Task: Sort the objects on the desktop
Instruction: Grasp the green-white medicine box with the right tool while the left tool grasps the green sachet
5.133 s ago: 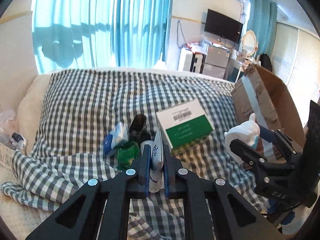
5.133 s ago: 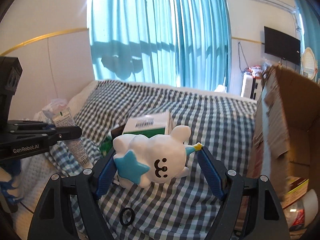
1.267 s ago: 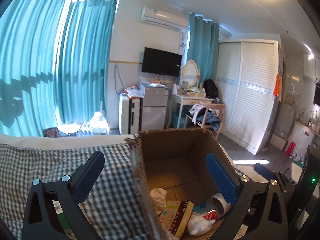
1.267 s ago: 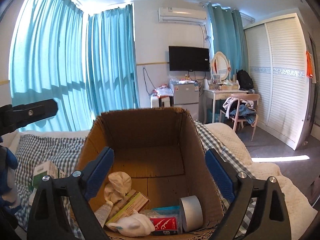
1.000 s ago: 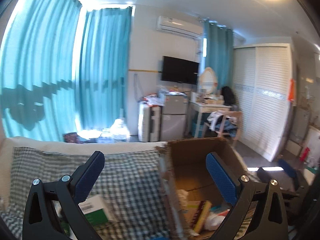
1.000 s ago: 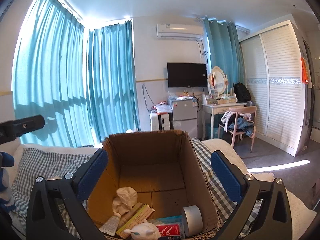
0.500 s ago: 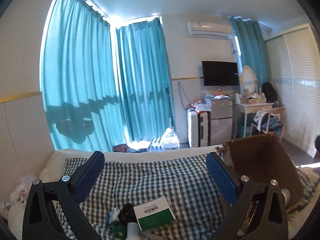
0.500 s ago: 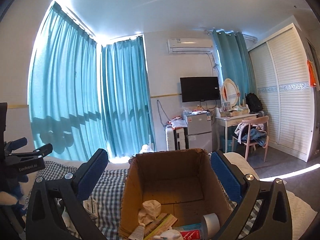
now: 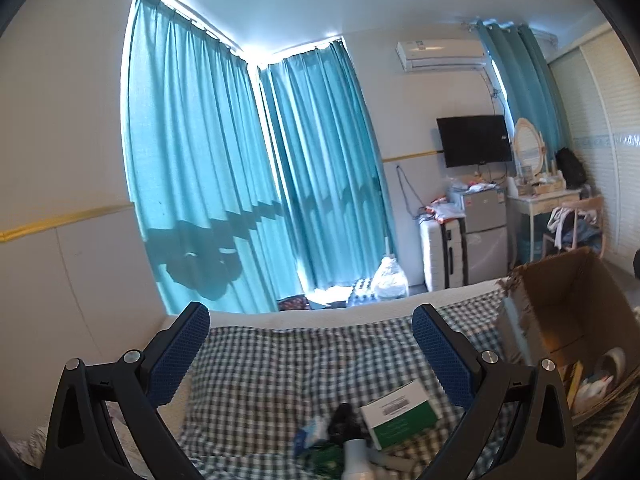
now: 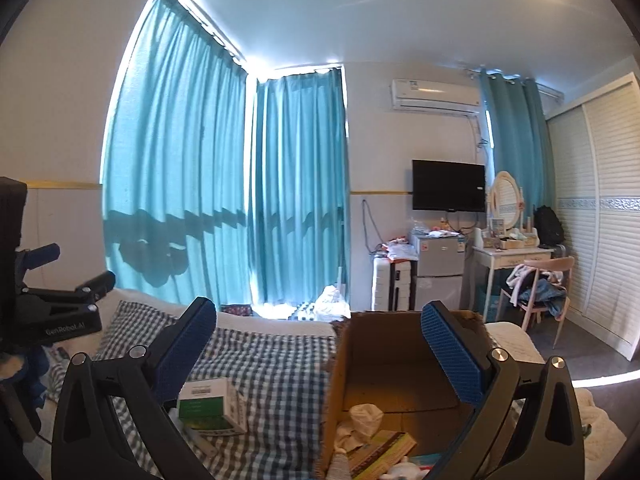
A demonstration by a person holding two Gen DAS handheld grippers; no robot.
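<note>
Both empty, wide-spread grippers, left gripper (image 9: 310, 354) and right gripper (image 10: 320, 354), have swung away from the brown cardboard box (image 10: 400, 364); the green-and-white carton (image 9: 400, 414) lies below the left.

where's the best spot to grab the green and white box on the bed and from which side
Grip the green and white box across its two long sides, coming down from above. It lies flat on the checked blanket with its broad labelled face up. The open left gripper, already nearest, looks wide enough.

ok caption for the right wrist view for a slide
Open right claw raised over the cardboard box of sorted items, with a green-and-white box left on the checked cloth.
</note>
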